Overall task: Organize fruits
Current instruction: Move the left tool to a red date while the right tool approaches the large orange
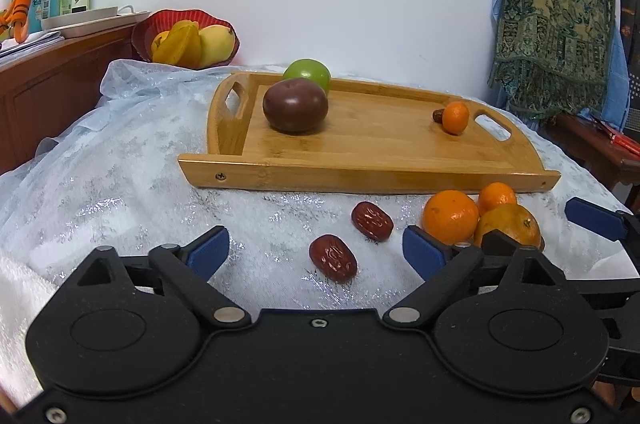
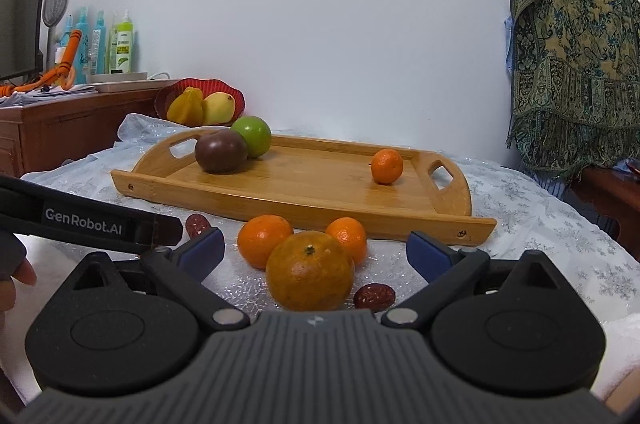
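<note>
Only the left view shows, apparently, a date behind the tray's mandarin.

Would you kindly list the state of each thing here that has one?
left gripper: open, empty
right gripper: open, empty
wooden tray: partly filled
big orange: on cloth, outside tray
small mandarin: in tray
purple fruit: in tray
</note>
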The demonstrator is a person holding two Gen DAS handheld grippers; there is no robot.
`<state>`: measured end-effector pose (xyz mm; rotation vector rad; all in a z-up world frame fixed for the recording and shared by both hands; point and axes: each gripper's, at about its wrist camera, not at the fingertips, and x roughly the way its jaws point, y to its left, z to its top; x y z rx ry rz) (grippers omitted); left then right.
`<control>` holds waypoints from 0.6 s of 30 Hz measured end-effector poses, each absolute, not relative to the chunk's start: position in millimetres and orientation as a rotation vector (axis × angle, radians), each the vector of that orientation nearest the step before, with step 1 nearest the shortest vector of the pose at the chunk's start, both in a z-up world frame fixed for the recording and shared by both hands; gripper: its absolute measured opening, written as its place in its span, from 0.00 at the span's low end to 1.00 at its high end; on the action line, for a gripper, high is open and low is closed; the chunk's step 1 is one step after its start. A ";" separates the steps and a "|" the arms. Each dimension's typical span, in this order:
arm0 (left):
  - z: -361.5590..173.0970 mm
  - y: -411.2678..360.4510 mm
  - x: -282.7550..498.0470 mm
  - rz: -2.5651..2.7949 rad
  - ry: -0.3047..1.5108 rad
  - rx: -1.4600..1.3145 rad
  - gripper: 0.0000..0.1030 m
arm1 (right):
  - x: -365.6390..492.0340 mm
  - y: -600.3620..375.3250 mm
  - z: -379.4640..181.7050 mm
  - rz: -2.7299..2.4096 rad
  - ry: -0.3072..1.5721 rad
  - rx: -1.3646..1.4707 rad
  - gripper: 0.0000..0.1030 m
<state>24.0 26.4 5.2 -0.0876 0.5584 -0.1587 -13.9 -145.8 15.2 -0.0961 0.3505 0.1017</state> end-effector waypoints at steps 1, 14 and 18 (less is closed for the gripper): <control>4.7 26.1 23.7 -0.161 0.560 -0.087 0.84 | -14.9 -145.3 14.6 0.104 0.352 -0.098 0.97; -1.4 23.5 23.9 -0.195 0.612 -0.097 0.47 | -14.8 -135.0 8.1 0.137 0.386 -0.129 0.80; -2.6 20.4 23.9 -0.200 0.615 -0.083 0.42 | -13.6 -134.7 7.1 0.128 0.391 -0.128 0.76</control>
